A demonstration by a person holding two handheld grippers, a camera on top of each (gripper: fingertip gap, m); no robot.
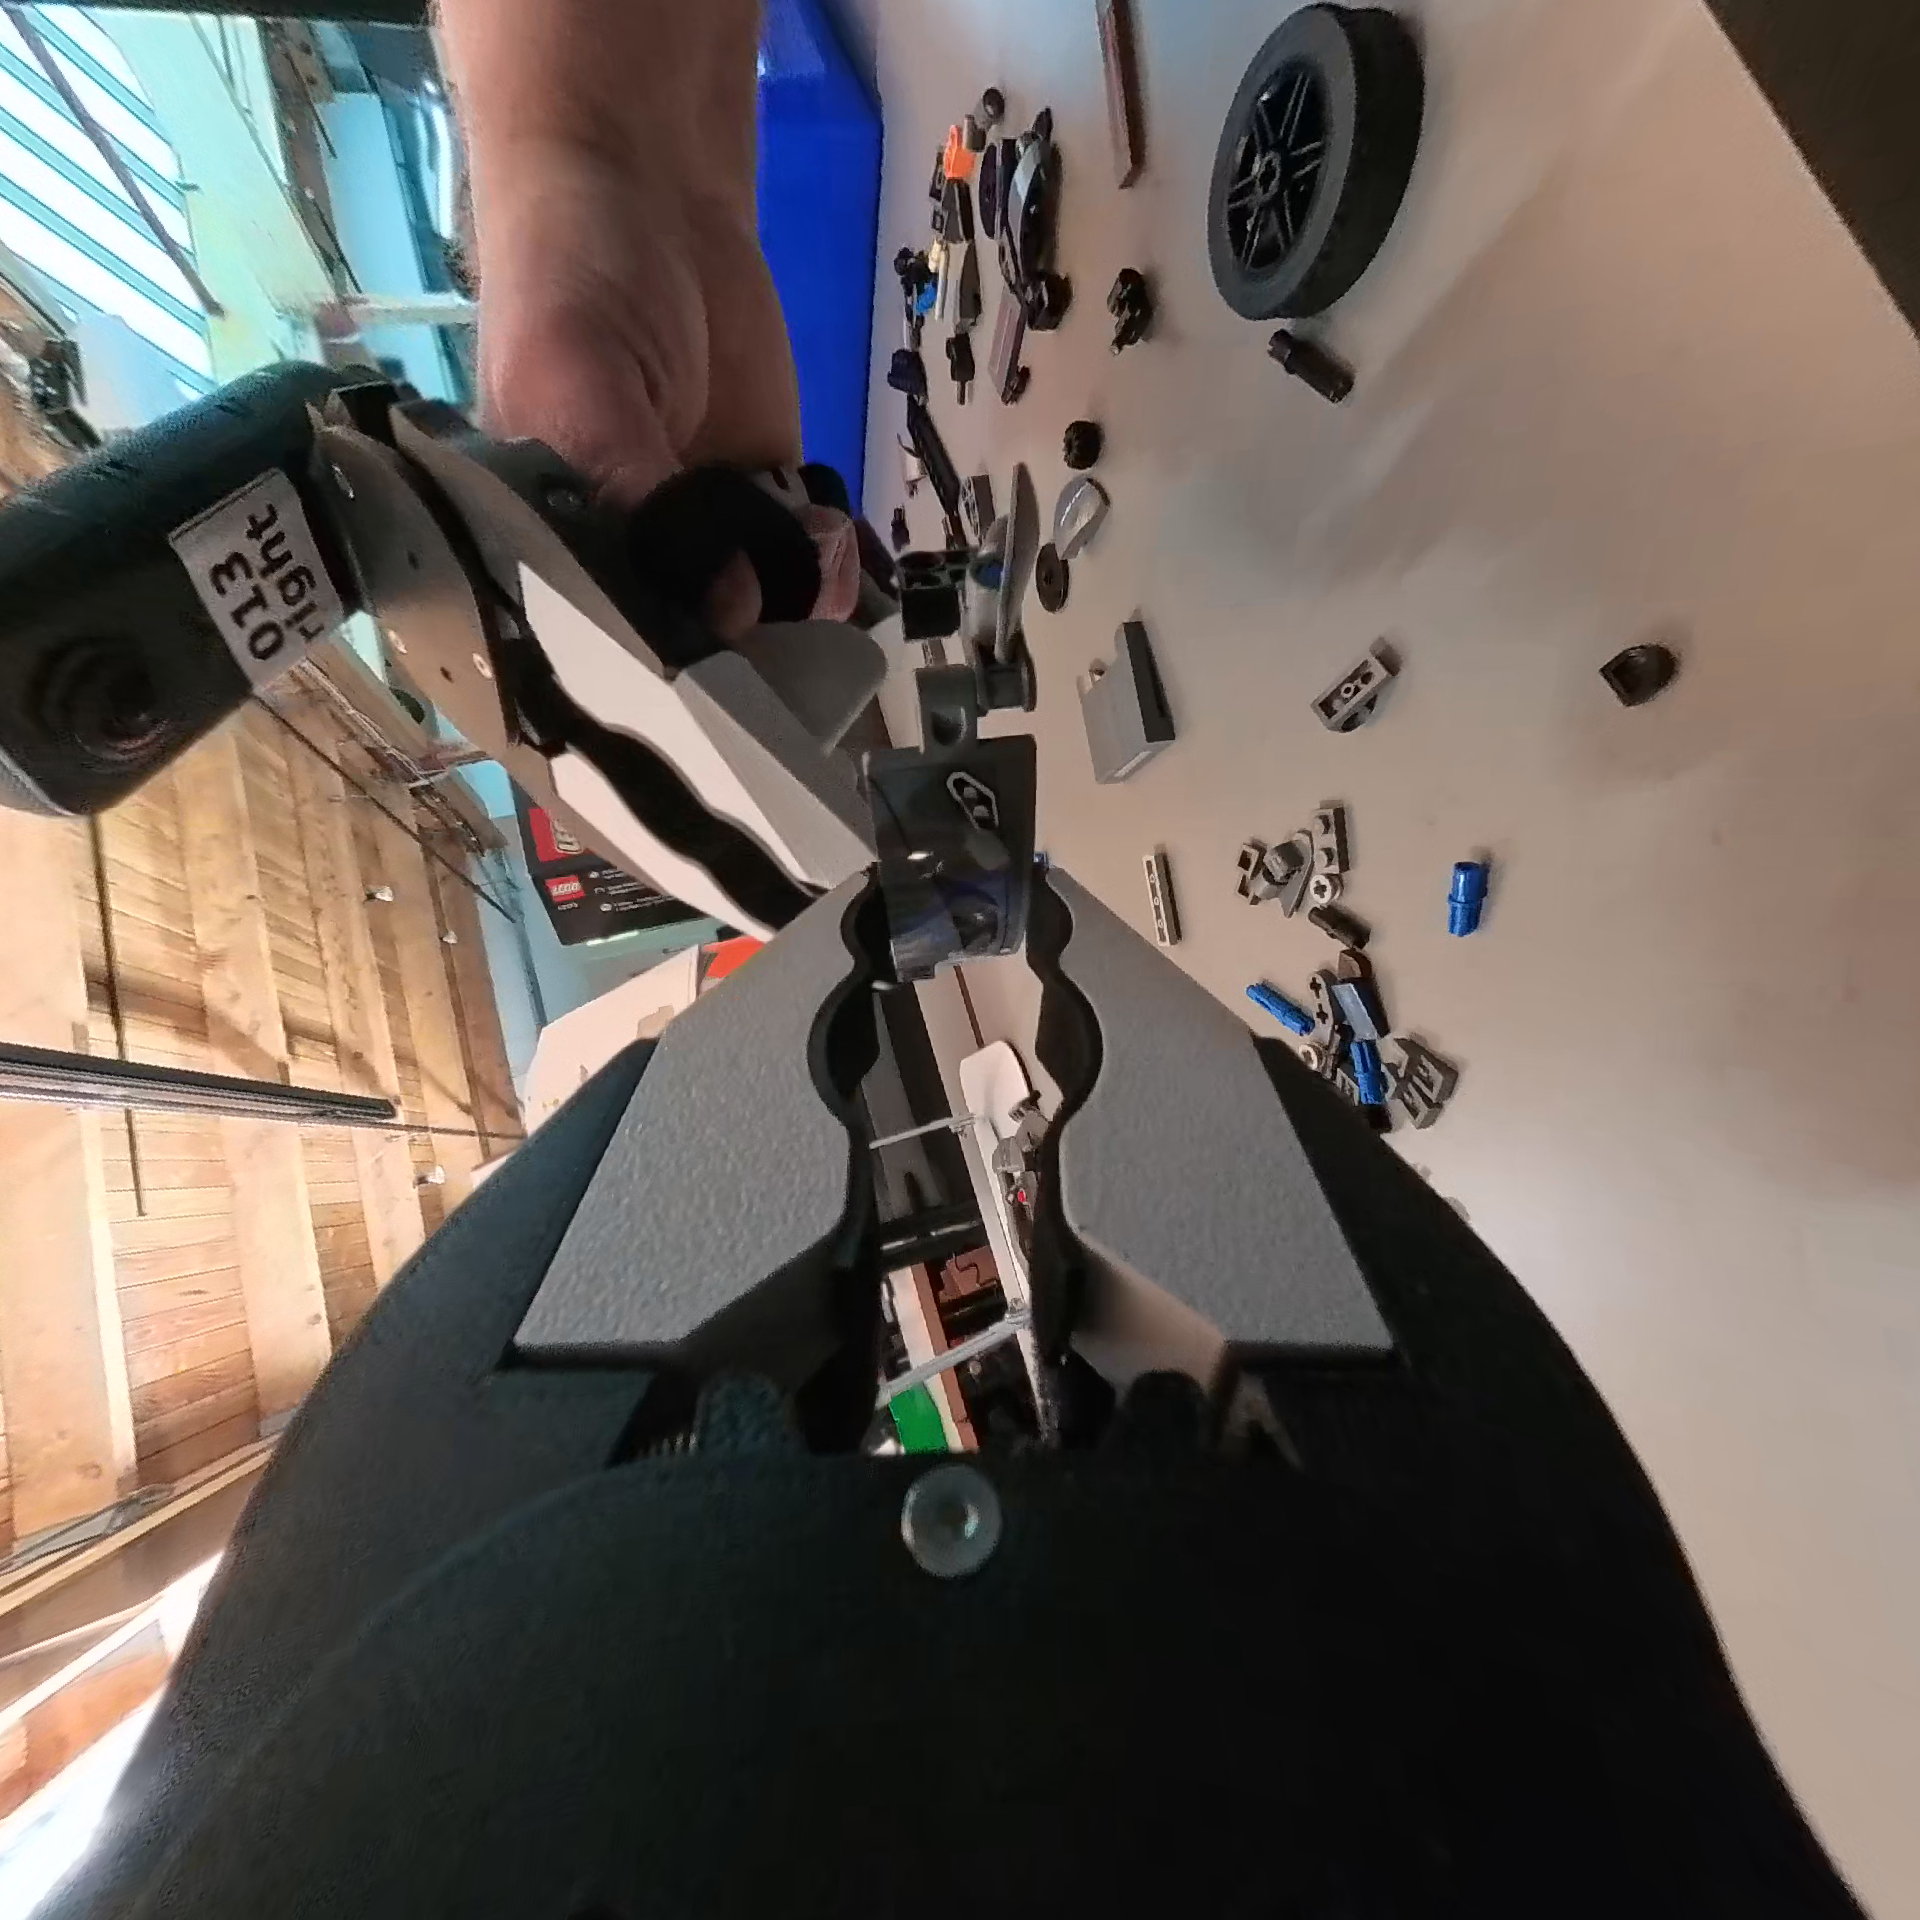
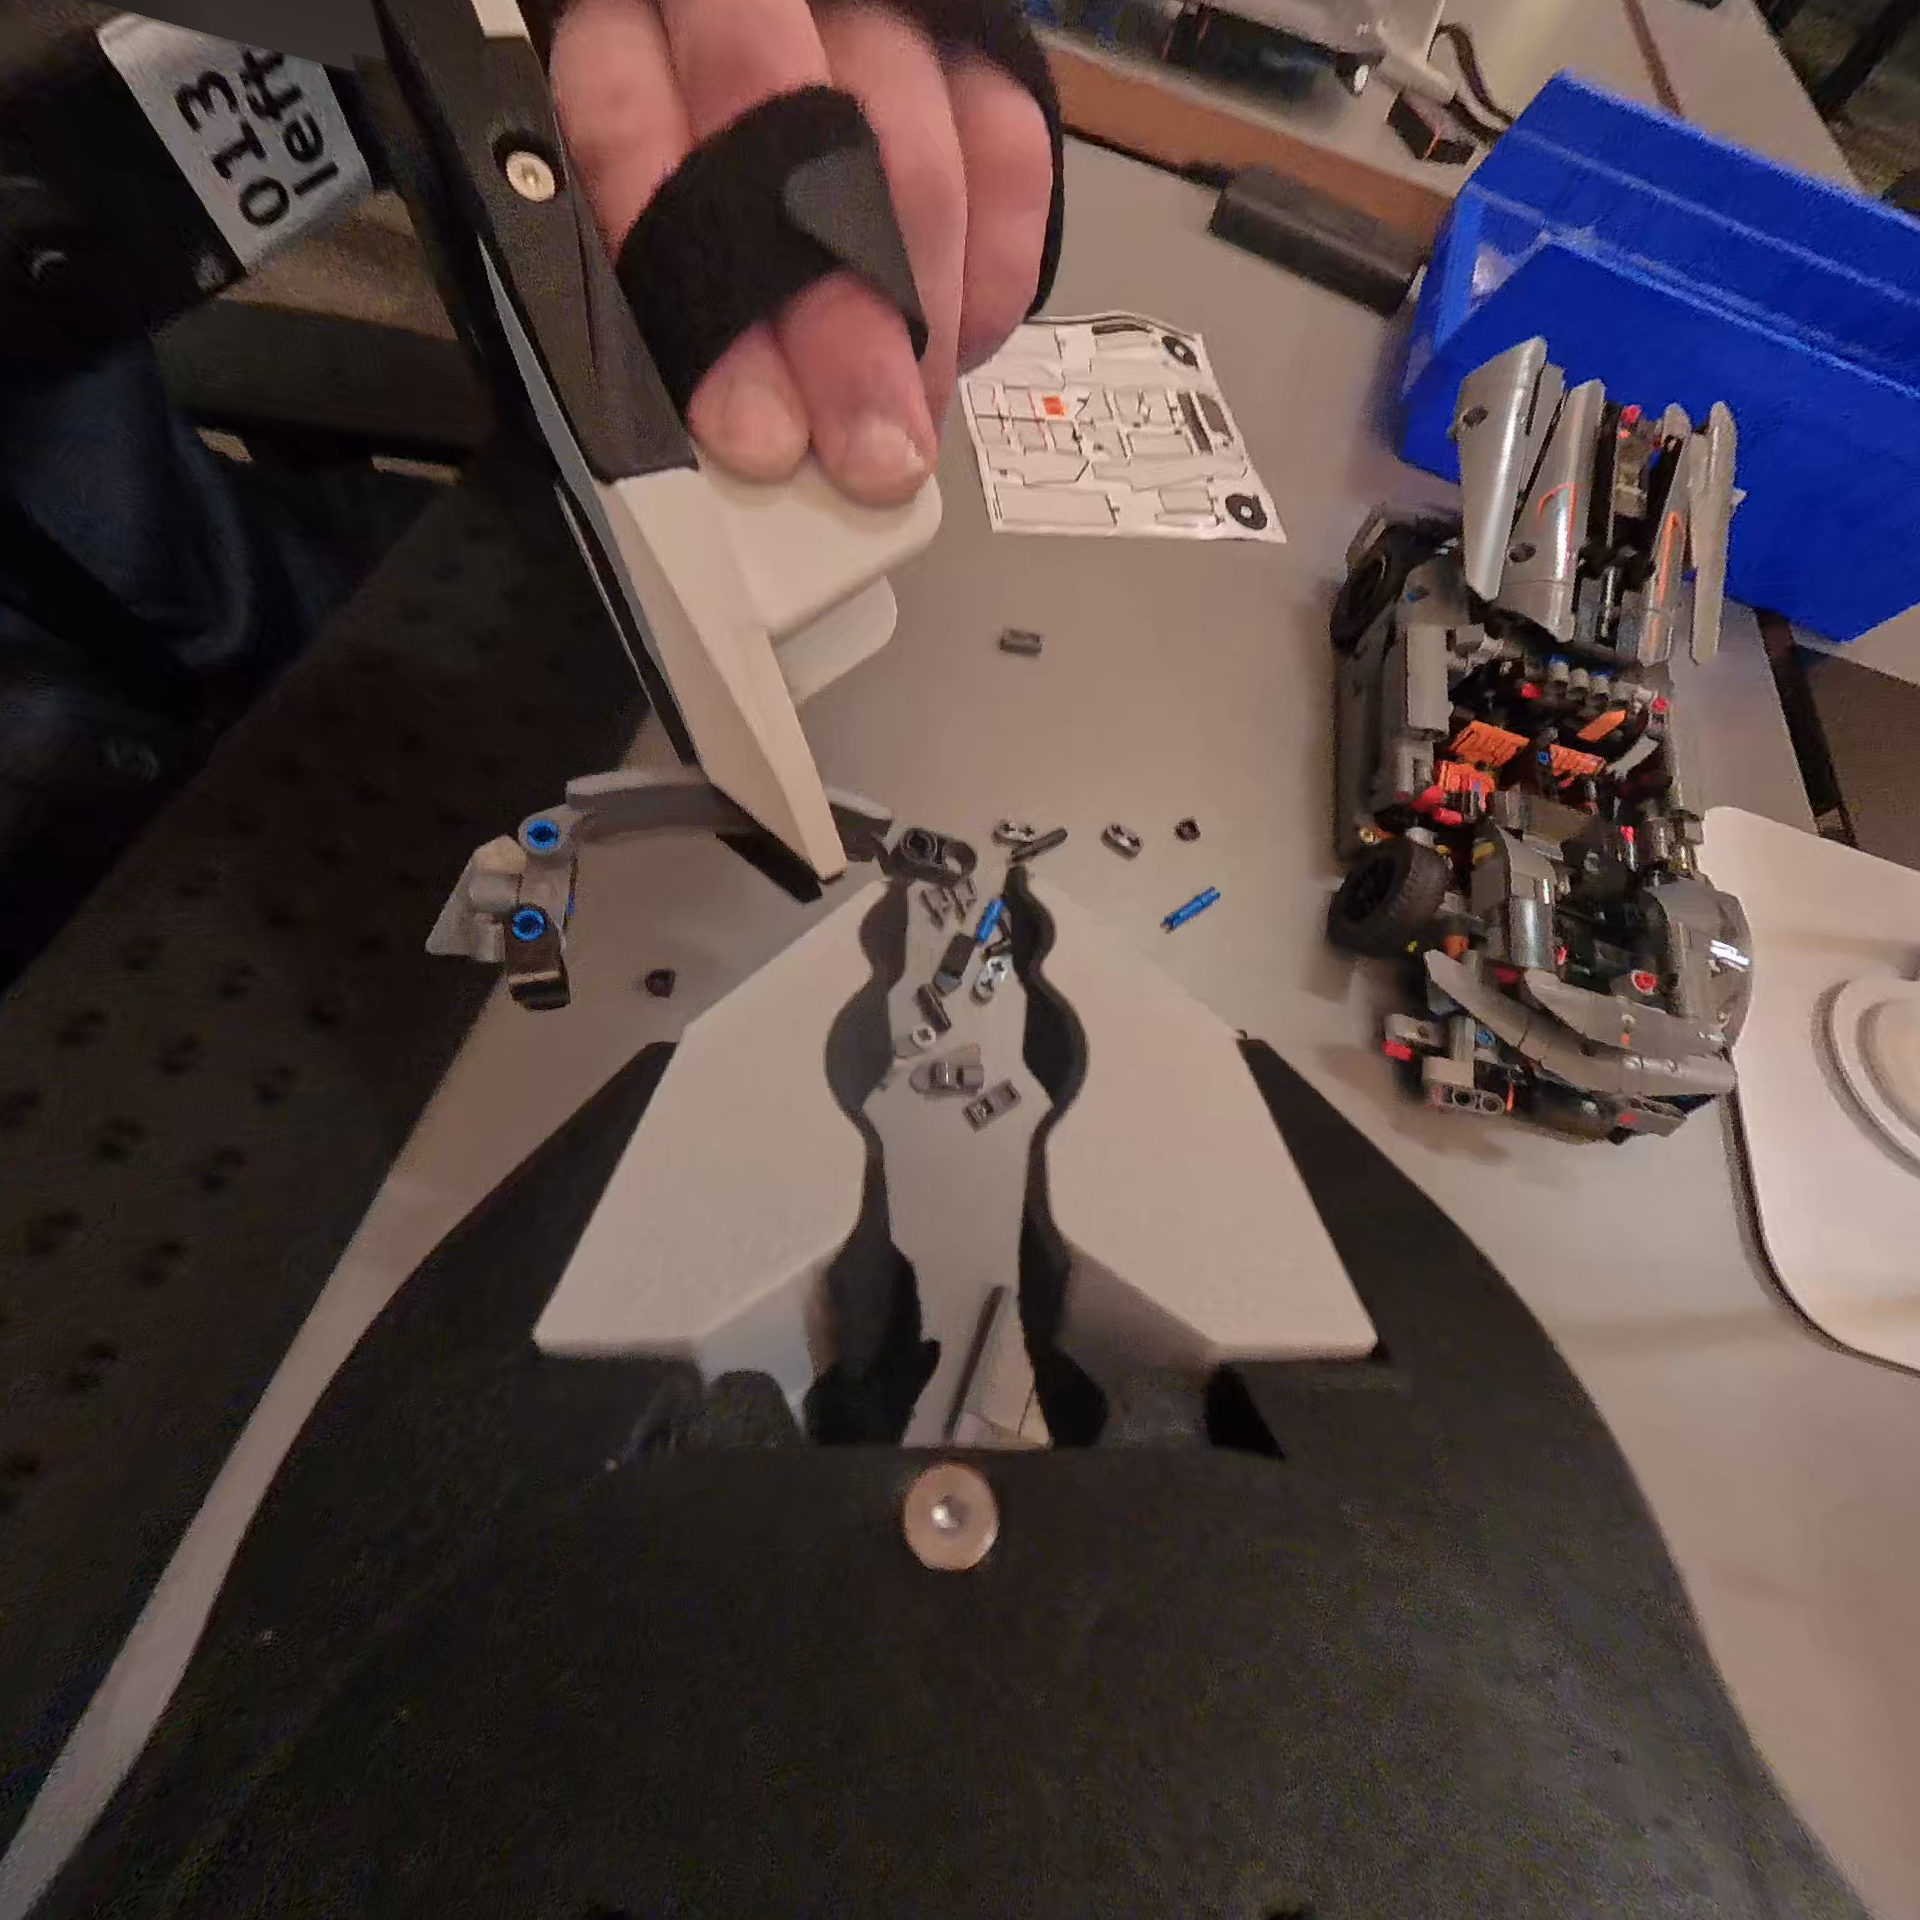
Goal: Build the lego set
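My left gripper (image 1: 951,914) pinches a grey-and-black panelled Lego sub-assembly (image 1: 951,862); right fingers (image 2: 1122,997) spread (empty), next seeking a pin.

Grey curved lego sub-assembly (image 1: 951,831) with blue pins, half-built grey-orange lego car (image 2: 1538,831) upright on table

Grey table (image 2: 1195,665) w/ loose lego pieces (image 2: 966,997), car (image 2: 1538,831).

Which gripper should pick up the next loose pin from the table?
Probably the right gripper: its jaws are open and empty over the loose parts. The left gripper is shut on a grey sub-assembly.
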